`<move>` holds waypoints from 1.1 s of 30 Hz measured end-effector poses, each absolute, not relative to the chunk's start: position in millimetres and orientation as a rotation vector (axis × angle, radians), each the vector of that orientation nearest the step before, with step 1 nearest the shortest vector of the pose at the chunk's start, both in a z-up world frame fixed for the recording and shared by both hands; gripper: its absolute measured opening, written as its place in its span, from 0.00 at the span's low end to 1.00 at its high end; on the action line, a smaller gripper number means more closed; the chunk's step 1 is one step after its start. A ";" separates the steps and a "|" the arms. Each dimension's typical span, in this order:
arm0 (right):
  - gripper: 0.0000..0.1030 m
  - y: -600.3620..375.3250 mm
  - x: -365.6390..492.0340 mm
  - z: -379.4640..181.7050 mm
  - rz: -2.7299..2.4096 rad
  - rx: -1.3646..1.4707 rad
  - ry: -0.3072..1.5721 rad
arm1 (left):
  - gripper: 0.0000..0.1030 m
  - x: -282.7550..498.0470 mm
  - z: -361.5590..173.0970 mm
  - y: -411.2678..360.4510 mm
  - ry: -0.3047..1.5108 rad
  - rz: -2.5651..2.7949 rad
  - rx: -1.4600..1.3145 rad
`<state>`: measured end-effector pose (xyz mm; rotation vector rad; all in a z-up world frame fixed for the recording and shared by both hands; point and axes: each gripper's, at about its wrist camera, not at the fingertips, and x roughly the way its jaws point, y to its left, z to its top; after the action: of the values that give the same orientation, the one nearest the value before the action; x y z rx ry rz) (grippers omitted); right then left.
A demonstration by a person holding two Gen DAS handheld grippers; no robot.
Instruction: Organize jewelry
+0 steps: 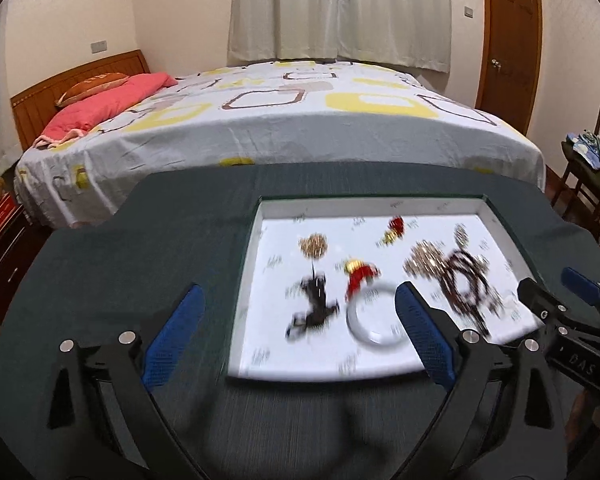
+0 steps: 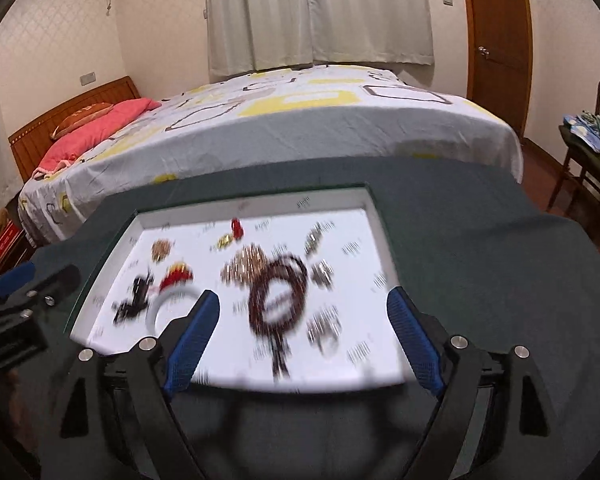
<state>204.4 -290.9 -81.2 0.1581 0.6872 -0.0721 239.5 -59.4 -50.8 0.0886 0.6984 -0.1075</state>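
White tray (image 1: 380,204) of jewelry on my dark-clothed desk (image 1: 188,232), pieces spread about.
Brown bead loop (image 2: 278,300) lies at twelve o'clock of my right tongs (image 2: 304,336); both these and my left tongs (image 1: 300,320) gape wide, empty. I'd steady first, then descend on one piece.

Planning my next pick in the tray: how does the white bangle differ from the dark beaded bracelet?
The white bangle is a single smooth, pale ring; the dark beaded bracelet is reddish-brown beads wound in several loops, with a strand trailing toward the near edge. The bangle lies nearer the tray's left side, beside a red ornament; the bracelet sits mid-tray, against gold-coloured jewelry. Both lie flat inside the tray, ungripped, blurred by motion.
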 end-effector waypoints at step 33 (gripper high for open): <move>0.82 -284.9 -29.9 65.9 -0.056 0.062 0.413 | 0.96 -24.8 90.9 6.2 0.416 0.011 0.005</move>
<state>-29.9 -284.9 65.9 0.0616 0.4128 -0.0565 -24.8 6.2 90.9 0.0052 0.4160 0.0111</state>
